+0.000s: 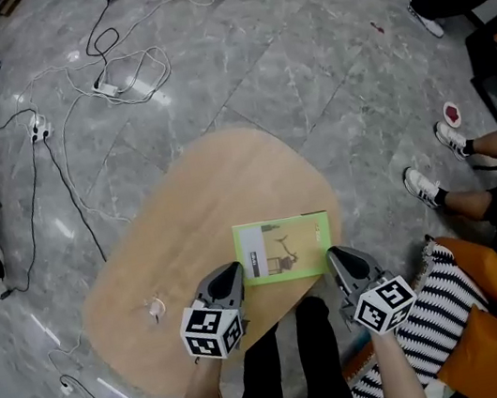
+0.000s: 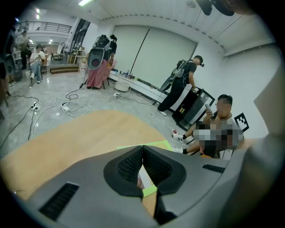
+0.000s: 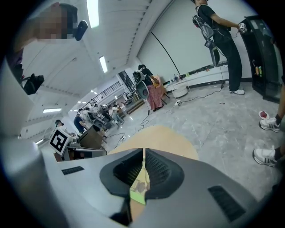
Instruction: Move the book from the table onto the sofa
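A green book (image 1: 284,248) lies flat on the oval wooden table (image 1: 186,223), close to its near edge. My left gripper (image 1: 233,268) hangs by the book's near left corner with its jaws shut and nothing between them. My right gripper (image 1: 332,254) hangs by the near right corner, also shut and empty. In the left gripper view the closed left gripper (image 2: 142,148) shows a strip of the book (image 2: 163,144) just beyond it. The right gripper view has the closed right gripper (image 3: 144,152) with the book (image 3: 139,188) showing below the pads and the table (image 3: 167,133) ahead.
A sofa with a striped cushion (image 1: 438,317) and orange cushions (image 1: 493,345) sits at the lower right. A small ring-like object (image 1: 156,307) lies on the table's left part. Cables and power strips (image 1: 105,87) trail over the grey floor. A seated person's legs (image 1: 458,171) are at right.
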